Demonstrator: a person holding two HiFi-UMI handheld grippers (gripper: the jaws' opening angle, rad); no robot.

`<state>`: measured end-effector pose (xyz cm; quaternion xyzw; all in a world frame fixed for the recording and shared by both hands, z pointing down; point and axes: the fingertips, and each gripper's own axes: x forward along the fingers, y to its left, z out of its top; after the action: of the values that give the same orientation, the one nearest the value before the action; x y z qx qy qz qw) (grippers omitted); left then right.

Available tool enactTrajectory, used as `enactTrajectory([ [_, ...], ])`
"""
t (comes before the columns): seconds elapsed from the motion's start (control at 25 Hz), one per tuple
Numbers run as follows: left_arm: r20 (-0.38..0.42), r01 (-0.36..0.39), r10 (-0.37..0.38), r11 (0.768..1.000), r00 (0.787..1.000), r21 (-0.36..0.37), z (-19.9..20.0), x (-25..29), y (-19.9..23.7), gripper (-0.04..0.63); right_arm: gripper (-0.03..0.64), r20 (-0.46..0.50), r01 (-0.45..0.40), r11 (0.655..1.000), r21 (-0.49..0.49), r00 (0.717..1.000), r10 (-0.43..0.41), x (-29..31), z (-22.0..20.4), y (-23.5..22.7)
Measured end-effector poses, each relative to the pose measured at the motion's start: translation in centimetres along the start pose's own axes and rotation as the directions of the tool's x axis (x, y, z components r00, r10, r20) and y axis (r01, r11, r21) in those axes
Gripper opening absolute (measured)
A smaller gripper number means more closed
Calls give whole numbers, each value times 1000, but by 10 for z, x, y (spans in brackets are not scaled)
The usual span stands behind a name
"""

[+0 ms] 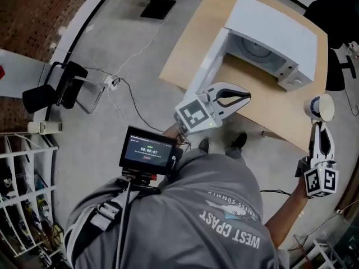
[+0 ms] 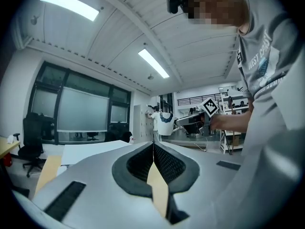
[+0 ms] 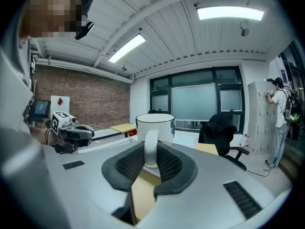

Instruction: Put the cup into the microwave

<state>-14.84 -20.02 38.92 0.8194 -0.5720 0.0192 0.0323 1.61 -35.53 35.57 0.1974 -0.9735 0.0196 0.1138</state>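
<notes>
- Head view: we see the white ceramic cup (image 1: 321, 107) by the wooden bench (image 1: 190, 43) edge, near the open white microwave (image 1: 275, 27).
- Left gripper view: left tongs (image 2: 154, 147) closed, empty.
- Right gripper view: right tongs (image 3: 151, 152) clamp its handle.

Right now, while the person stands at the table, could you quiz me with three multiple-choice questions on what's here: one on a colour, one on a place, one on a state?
1. What colour is the microwave? A. Black. B. Red. C. White.
2. Where is the cup? A. Inside the microwave. B. In the right tongs. C. On the floor.
3. How is the microwave door? A. Open. B. Shut. C. Missing.

Answers: C, its casing is plainly white; B, the right tongs grip the cup by its handle; A, the door is swung out and the turntable shows inside.
</notes>
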Motion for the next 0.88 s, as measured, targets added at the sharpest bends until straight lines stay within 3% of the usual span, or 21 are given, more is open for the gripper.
enactTrajectory([
  [0.2,49,-34,32,999,998,42,19,-66,4,21,71,39,-65,998,-24,997,66,-7,43,77],
  [0.56,92,-65,60,996,994,60,8,-70,10,21,71,75,-147,988,-53,986,151,11,49,96],
  [0.88,72,-98,97,995,993,5,-5,-74,14,21,71,25,-200,979,-42,979,202,33,36,108],
])
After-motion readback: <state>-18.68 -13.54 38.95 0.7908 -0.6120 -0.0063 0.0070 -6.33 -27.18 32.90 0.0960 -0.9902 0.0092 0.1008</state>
